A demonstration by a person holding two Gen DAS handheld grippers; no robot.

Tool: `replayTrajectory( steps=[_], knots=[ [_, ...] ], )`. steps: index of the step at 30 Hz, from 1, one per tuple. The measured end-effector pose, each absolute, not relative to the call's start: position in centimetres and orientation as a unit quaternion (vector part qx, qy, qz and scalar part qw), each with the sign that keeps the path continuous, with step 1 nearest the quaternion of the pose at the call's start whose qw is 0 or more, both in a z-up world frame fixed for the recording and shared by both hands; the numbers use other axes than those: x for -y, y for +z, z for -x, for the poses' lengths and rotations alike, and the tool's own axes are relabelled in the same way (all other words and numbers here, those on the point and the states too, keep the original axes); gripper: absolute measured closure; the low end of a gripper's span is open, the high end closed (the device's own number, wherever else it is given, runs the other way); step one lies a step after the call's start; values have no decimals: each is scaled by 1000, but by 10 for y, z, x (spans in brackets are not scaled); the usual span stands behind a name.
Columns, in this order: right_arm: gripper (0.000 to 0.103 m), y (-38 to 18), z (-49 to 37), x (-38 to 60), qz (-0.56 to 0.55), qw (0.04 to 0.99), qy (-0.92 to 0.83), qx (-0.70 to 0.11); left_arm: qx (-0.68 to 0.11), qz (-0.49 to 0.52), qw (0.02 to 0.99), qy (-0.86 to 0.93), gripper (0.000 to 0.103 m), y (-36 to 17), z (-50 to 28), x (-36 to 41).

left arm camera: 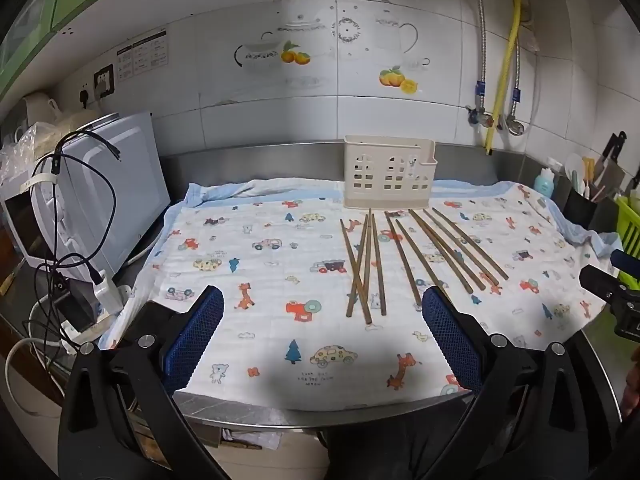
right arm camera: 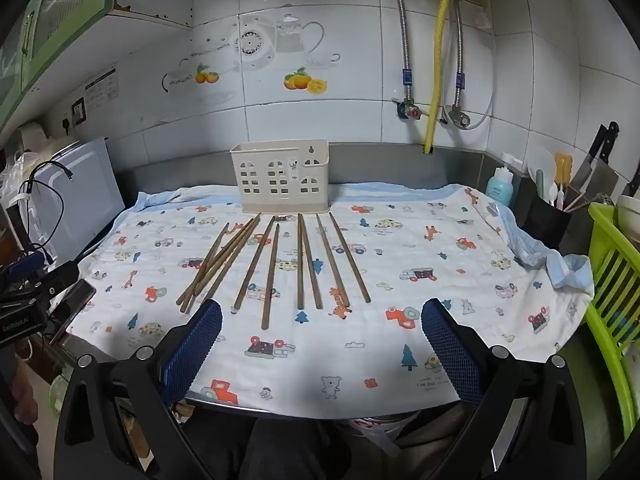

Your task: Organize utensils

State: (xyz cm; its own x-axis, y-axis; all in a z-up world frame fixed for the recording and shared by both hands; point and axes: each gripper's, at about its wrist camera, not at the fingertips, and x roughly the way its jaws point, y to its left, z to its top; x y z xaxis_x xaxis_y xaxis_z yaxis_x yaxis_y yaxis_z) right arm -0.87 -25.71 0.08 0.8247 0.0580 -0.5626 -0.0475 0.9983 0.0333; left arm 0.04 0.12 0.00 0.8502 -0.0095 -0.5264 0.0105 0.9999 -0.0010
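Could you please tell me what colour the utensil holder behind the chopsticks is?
The utensil holder is cream, clearest in the right wrist view.

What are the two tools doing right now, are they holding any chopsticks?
Left tool: open, holding nothing.
Right tool: open, holding nothing.
The chopsticks all lie on the cloth.
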Motion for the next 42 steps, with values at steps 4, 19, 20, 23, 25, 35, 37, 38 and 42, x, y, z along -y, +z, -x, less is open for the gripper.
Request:
replayTrajectory(
  steps=[4,19,20,23,25,35,37,38,42],
  knots=[
    [6,2,10,257,-10,956,23,-294,-271,2,963,-5,5,2,2,-2],
    [6,7,15,254,-13,957,31,-287,-265,-10,964,-11,5,10,8,8],
    [6,7,16,255,-14,958,31,-286,-264,-10,964,-12,5,10,8,8],
    [6,7,15,254,-14,957,33,-287,-263,-11,965,-13,5,11,8,8],
    [6,7,16,254,-15,957,31,-287,-262,-12,965,-13,5,11,9,9],
    [6,7,17,254,-15,958,35,-284,-256,-14,966,-15,5,12,12,11],
    [6,8,17,253,-15,958,34,-284,-256,-14,966,-15,5,12,12,11],
    [6,8,17,254,-16,958,35,-284,-255,-14,967,-15,5,12,12,11],
    [6,9,18,251,-13,959,33,-281,-255,-14,967,-14,5,12,13,12]
  ],
)
